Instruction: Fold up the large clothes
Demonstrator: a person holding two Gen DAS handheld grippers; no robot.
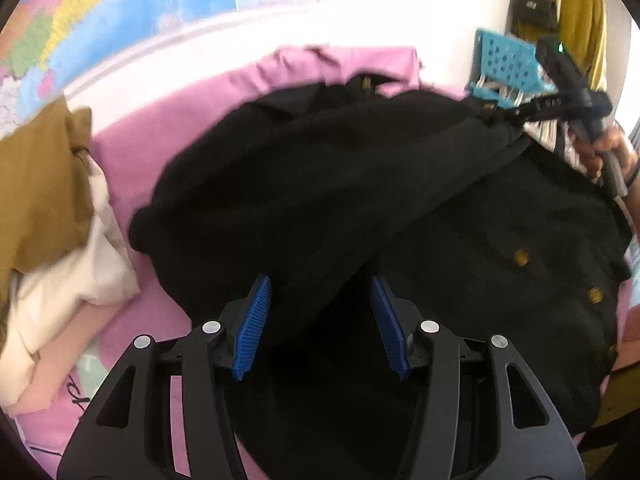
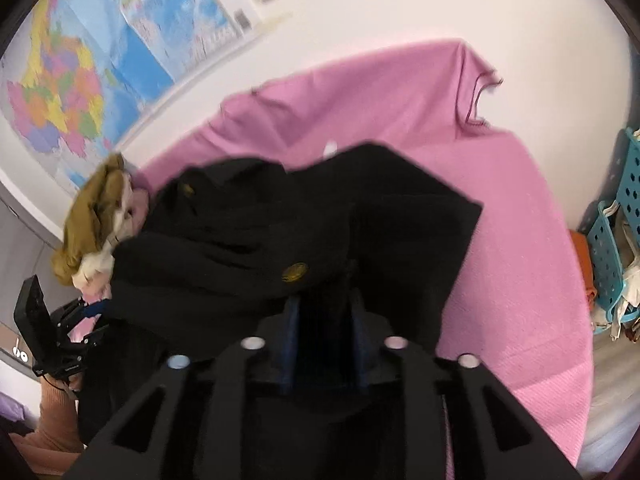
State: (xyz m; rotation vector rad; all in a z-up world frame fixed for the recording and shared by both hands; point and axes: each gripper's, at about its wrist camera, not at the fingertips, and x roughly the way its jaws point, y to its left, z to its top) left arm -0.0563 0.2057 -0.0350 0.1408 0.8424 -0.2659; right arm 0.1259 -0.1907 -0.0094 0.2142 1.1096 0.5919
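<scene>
Black coat (image 1: 320,184) with brass buttons (image 1: 521,257) lies bunched across the pink-covered table (image 1: 132,160), filling the middle of the left wrist view. One fold is lifted toward 2 o'clock. In the right wrist view the same coat (image 2: 248,240) is heaped from centre to 9 o'clock, one brass button (image 2: 295,272) facing up just ahead of the tongs.

Left tongs (image 1: 320,316): blue pads (image 1: 252,328) spread wide, black fabric lies between and under them, pads not pressing on it, so nothing is gripped. Also seen small at 8 o'clock in the right wrist view (image 2: 86,316), beside the coat edge.

Right tongs (image 2: 324,308): pads drawn close together with black cloth pinched between them. From the left wrist view they (image 1: 496,114) sit at 2 o'clock, clamped on the raised coat fold, with the hand (image 1: 604,148) behind on the handle.

Outward: folded mustard and cream clothes (image 1: 52,208) stacked at 9 o'clock on the table, touching the coat edge in the right wrist view (image 2: 96,224). Blue perforated basket (image 1: 508,64) at 1 o'clock beyond the table; same basket (image 2: 612,248) at 3 o'clock. Wall map (image 2: 72,88) at 10 o'clock. Mustard garment with a dark bag (image 1: 560,12) hanging at 1 o'clock.
</scene>
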